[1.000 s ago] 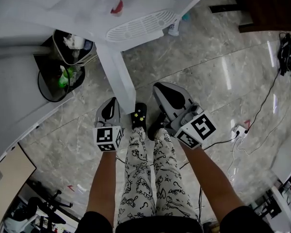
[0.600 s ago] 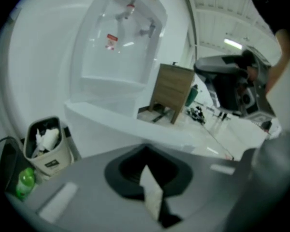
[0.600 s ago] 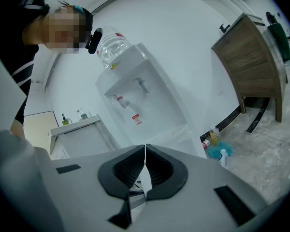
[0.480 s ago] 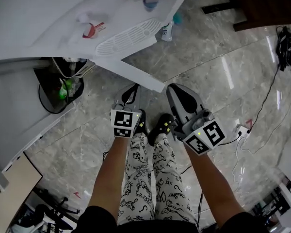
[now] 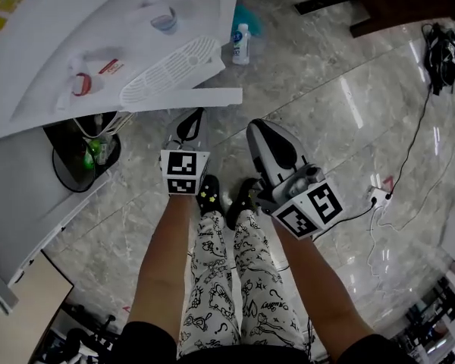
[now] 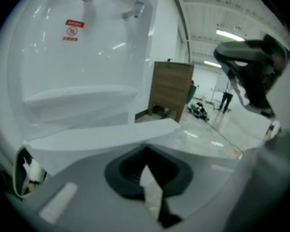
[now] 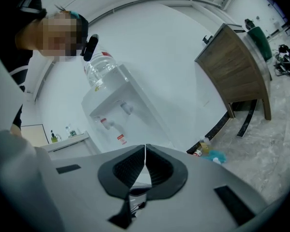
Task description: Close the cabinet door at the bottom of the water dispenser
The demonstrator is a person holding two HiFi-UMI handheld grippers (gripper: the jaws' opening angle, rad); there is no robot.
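The white water dispenser [image 5: 98,44] fills the upper left of the head view, its drip grille [image 5: 167,70] on top. The cabinet door [image 5: 186,98] shows as a white slab lying almost across the dispenser's front. The dark cabinet interior [image 5: 80,154] still shows to its left. My left gripper [image 5: 191,118] is shut, with its tips at the door's outer face. In the left gripper view the door's top edge [image 6: 101,134] lies just beyond the shut left gripper [image 6: 146,151]. My right gripper [image 5: 262,127] hangs shut and empty beside it, apart from the door [image 7: 145,148].
A green bottle [image 5: 89,158] and white cords sit inside the cabinet. A small bottle [image 5: 241,44] stands on the marble floor beside the dispenser. Cables and a power strip [image 5: 379,199] lie at the right. A wooden cabinet [image 7: 237,66] stands further back. My legs and black shoes [image 5: 224,196] are below the grippers.
The door has swung from sticking out toward me to nearly flat across the dispenser's front. My left gripper moved forward with it; the right gripper shifted slightly left.
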